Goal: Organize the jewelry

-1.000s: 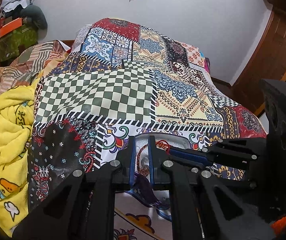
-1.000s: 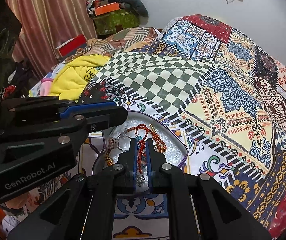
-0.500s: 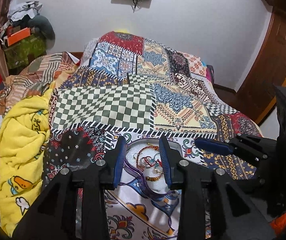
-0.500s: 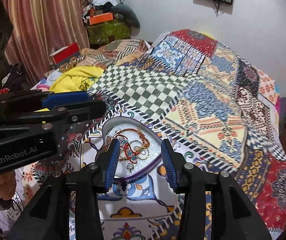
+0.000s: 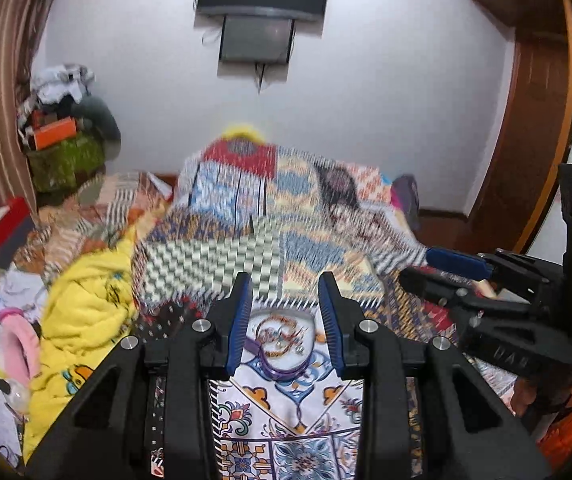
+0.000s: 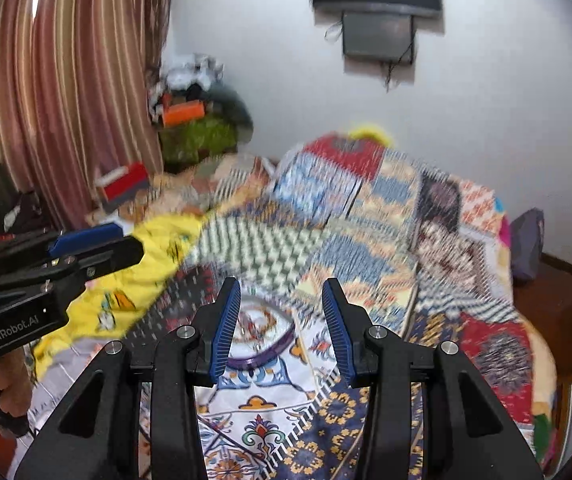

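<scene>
**Desk:** What goes under the picture?

**Photographer:** A bedroom, two hand-held tools raised over a patchwork bedspread (image 5: 246, 408). The left gripper (image 5: 285, 318) and the right gripper (image 6: 281, 322) both show jaws spread wide, nothing between them.

**Desk:** And the jewelry?

**Photographer:** A tangle of jewelry (image 5: 280, 335) lies in a shallow tray (image 5: 276, 370) with a purple rim, resting on the bed. In the left view it sits straight ahead, framed between the jaws and below their tips. In the right view the tray (image 6: 264, 354) shows just inside the left-hand jaw. Both views are blurred, so single pieces are hard to separate; I make out reddish cord and gold-toned loops, no more.

**Desk:** How would it handle?

**Photographer:** My judgement: light, limp and prone to snagging. Chains and cords have no stiffness, so a strand would droop from any pinch and might drag its neighbours up with it. Small metal pieces probably slip against flat pads.

**Desk:** Where to take hold?

**Photographer:** Likely at a loop standing proud of the heap, or a bead or pendant with some bulk, the jaws narrowed first and brought down from above. The tray looks light too, and the bed is soft; pressing hard could tip it.
</scene>
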{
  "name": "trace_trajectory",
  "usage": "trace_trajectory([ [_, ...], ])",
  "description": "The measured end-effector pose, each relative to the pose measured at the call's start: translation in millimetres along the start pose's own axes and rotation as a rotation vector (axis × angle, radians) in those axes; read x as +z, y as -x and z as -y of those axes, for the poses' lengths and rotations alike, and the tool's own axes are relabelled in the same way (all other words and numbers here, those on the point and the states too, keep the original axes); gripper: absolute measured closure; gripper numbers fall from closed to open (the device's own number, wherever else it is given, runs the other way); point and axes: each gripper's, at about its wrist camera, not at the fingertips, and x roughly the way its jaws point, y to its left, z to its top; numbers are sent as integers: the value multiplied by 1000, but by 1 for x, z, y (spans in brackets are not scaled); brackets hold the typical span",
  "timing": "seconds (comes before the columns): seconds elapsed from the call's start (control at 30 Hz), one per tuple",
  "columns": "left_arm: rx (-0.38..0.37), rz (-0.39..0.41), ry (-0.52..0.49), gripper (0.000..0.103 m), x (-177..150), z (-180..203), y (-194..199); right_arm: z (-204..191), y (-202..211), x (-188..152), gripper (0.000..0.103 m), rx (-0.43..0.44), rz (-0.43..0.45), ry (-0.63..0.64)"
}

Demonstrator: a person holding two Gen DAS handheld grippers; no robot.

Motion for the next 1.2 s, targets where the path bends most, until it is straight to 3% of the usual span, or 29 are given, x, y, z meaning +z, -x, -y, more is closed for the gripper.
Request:
trace_trajectory([
  [0.33, 52, 282, -36, 59, 4, 30, 113, -31, 113, 16, 63, -46, 324, 2],
  [0.47, 82, 356, -28, 49, -4, 35, 143, -49, 136, 8, 50, -71, 407, 15],
  [0.7, 133, 403, -18, 27, -14, 37, 161, -60, 139, -3, 13, -141, 457, 5],
  [0.77, 143, 407, -14, 11, -15, 36, 163, -60, 138, -4, 5, -167, 462, 2],
  [0.8, 148, 414, -9, 10, -15, 34, 164, -60, 140, -5, 0, -175, 465, 1],
  [0.97, 164, 426, -6, 1, -20, 37, 169, -60, 143, -7, 0, -193, 460, -11],
  [1.2, 174, 418, -20, 1, -23, 41, 170, -54, 148, -19, 0, -188, 446, -26],
])
